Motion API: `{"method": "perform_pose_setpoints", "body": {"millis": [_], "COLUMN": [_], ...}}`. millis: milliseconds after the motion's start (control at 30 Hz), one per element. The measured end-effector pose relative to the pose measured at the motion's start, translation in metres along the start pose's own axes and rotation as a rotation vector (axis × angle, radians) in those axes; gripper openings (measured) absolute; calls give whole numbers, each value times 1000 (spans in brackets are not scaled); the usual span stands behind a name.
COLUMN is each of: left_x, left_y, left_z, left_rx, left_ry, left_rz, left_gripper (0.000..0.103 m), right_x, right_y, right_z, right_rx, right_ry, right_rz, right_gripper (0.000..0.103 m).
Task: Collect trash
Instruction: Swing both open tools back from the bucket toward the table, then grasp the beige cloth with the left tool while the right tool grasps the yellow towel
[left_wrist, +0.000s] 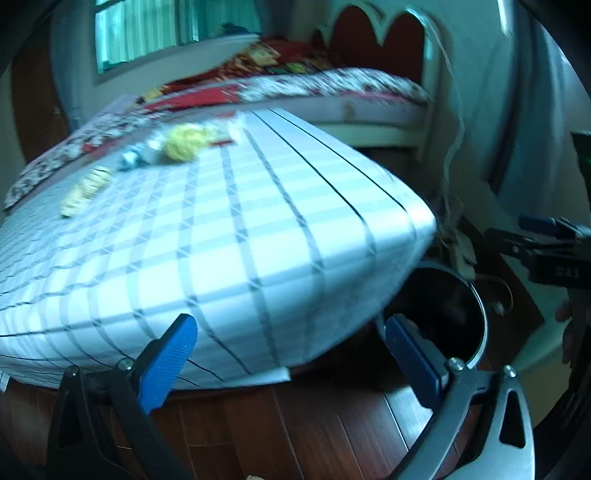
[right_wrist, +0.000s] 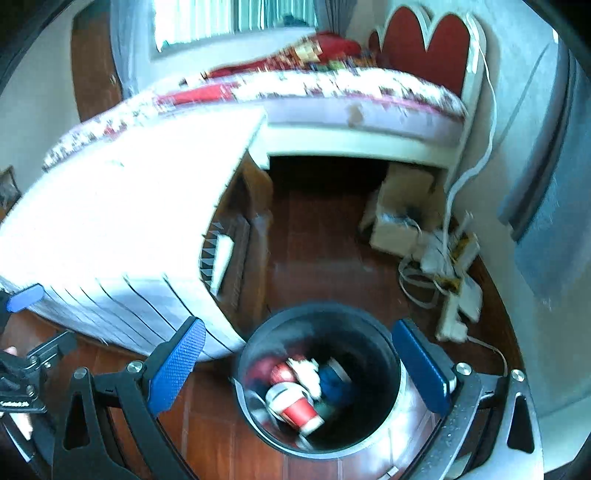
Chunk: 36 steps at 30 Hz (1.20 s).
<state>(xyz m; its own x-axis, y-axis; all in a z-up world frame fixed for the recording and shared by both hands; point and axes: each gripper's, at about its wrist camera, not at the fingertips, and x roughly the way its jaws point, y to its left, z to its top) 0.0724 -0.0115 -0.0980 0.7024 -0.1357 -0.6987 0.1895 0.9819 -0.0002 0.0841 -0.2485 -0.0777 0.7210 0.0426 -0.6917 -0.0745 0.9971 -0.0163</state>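
The right hand-held gripper (right_wrist: 299, 362), spread wide and empty, hangs directly over the black trash bin (right_wrist: 384, 354) holding red-and-white cans (right_wrist: 295, 402), while the left hand-held gripper (left_wrist: 291, 358), equally wide and empty, faces crumpled yellow wrappers (left_wrist: 184, 142) far across the checked worktop (left_wrist: 221, 240).

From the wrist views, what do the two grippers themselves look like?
Both are alike. The left gripper and the right gripper each have two blue ribbed finger pads on black linkage arms with silver bolts, plus a grey curved metal bracket. White lettering marks the right gripper's black body, unreadable.
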Motion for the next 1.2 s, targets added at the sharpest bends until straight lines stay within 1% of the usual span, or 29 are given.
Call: {"method": "perform_pose_setpoints", "body": {"millis": [100, 200, 433, 533, 633, 767, 833, 1000, 1200], "left_x": [-7, -11, -13, -12, -7, 5, 14, 34, 65], "left_y": [29, 55, 109, 136, 155, 177, 186, 197, 209], "left_z": [14, 23, 32, 37, 39, 44, 47, 55, 72], "left_rx": [-38, -65, -114, -160, -194, -226, -237, -258, -264], "left_ry": [-21, -38, -38, -38, -42, -40, -32, -19, 18], "left_rz": [40, 83, 160, 189, 208, 229, 240, 251, 260], "left_gripper": [102, 102, 102, 102, 102, 102, 102, 102, 102], "right_x": [-8, -5, 28, 40, 56, 84, 102, 135, 162], "right_y": [27, 64, 141, 172, 193, 211, 217, 228, 238], "right_z": [23, 46, 88, 95, 101, 112, 120, 137, 150], "right_rx": [-14, -58, -133, -161, -185, -187, -177, -181, -182], "right_ry": [-60, -86, -59, -55, -53, -35, -11, 21, 42], "right_rz": [51, 80, 146, 178, 189, 192, 186, 170, 164], "right_gripper": [102, 102, 102, 102, 102, 102, 102, 102, 102]}}
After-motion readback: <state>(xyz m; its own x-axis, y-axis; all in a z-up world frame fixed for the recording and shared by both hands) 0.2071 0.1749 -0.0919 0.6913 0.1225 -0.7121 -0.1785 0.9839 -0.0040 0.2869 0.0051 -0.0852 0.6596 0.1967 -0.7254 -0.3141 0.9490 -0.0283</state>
